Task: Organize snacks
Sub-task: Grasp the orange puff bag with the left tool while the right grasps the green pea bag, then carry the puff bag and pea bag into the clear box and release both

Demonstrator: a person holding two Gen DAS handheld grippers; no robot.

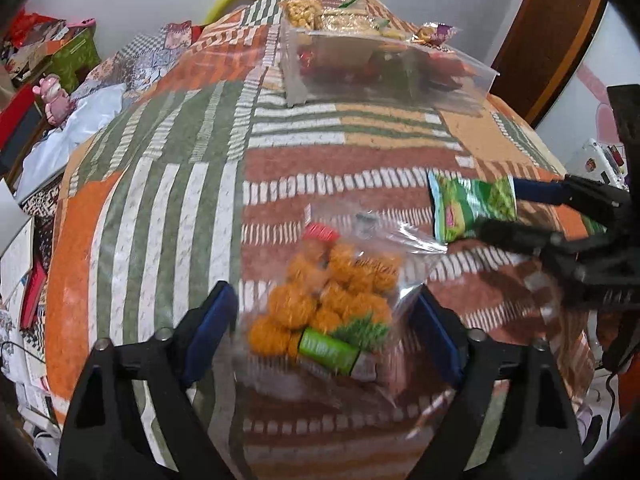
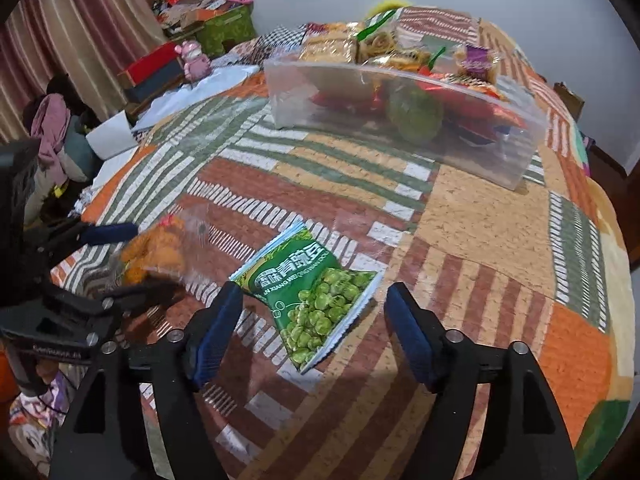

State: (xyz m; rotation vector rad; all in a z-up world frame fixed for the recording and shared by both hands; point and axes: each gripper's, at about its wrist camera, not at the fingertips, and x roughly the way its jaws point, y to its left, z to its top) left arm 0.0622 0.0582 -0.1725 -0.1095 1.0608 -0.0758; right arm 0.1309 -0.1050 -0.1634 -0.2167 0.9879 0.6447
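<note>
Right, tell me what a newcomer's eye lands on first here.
First, the green pea packet lying flat on the patchwork cloth, between the open right gripper fingers but not pinched. Next, the clear bag of orange snack balls with the open left gripper around it. Farther back stands the clear plastic box, stuffed with packets.

A patchwork cloth (image 2: 480,216) of orange, green, rust-brown and tan blocks, many crossed by white stripes, is seen. A green packet (image 2: 316,300) is printed with pale green peas and white lettering. Orange balls are shown in a clear bag (image 1: 336,300) with a green label. Red and green wrappers are seen through a clear box (image 2: 400,120).
</note>
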